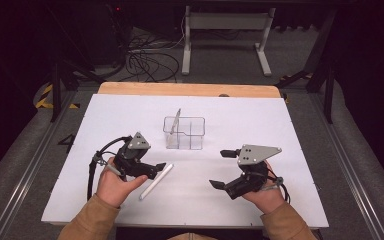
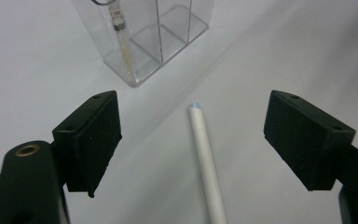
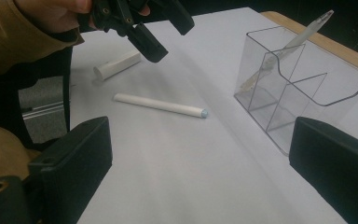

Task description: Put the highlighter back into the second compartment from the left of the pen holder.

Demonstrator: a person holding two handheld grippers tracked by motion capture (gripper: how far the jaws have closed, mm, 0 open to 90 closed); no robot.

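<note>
On the counter under the left gripper's spread, empty fingers, the white pen looks light, stiff, slippery; grab mid-barrel; right gripper also open, empty

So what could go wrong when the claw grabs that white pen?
The white pen lies flat on the table, so the open left claw might pinch it off-centre and roll it away. The clear holder looks light; a bump could tip it and the pen leaning inside.
</note>
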